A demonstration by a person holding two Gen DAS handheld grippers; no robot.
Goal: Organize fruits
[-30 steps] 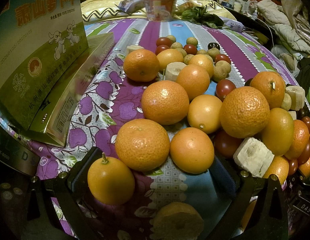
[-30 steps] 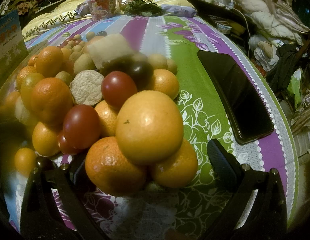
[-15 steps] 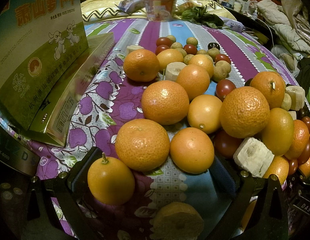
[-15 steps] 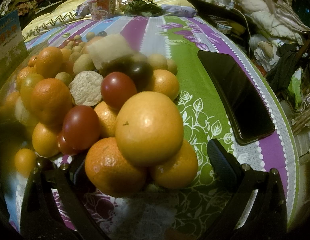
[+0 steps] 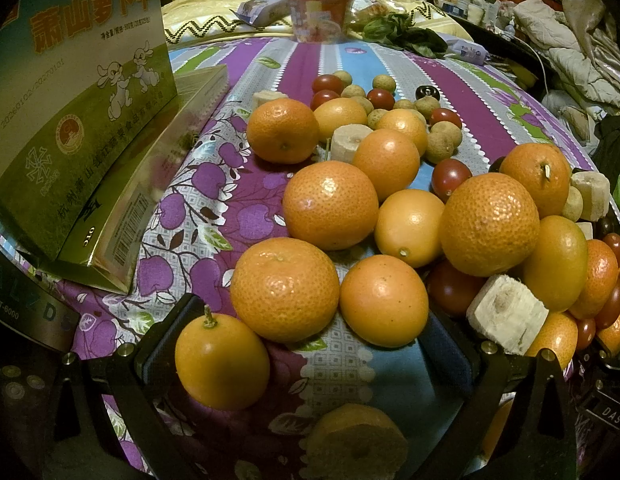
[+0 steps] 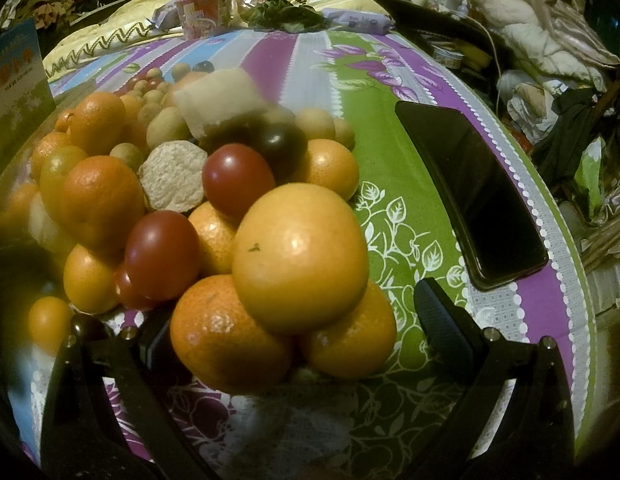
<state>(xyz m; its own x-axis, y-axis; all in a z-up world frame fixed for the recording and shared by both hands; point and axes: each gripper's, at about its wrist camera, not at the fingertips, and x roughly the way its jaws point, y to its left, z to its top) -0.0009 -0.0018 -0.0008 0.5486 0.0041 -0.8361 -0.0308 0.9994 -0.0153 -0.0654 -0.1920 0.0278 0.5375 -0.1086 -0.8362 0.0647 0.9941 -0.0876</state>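
L gripper [image 5: 310, 344]: jaws wide apart, nothing clamped, held low over the cloth. A stemmed kumquat [image 5: 222, 362] sits just inside the L finger [image 5: 166, 340], looks to be touching the pad. Two mandarins [image 5: 285, 289] lie side by side between the fingertips, slightly ahead. Beyond them more mandarins, a cherry tomato [image 5: 450, 174], banana chunks [image 5: 505, 318], longans [image 5: 441, 142], spread twd far end of the tablecloth [image 5: 198, 208]. Green carton [image 5: 70, 92] stands at L, well apart from the fruit.

R gripper [image 6: 298, 332]: jaws also apart, not clamped, low and level. A stack of fruit sits between the fingers: large smooth orange [image 6: 300, 256] atop two mandarins [image 6: 226, 332]; contact w/ L pad cannot be told, R pad [image 6: 441, 328] clear of it. Red tomatoes [image 6: 162, 254] behind-left. Black phone [image 6: 469, 192] lies flat to R, apart from the pile.
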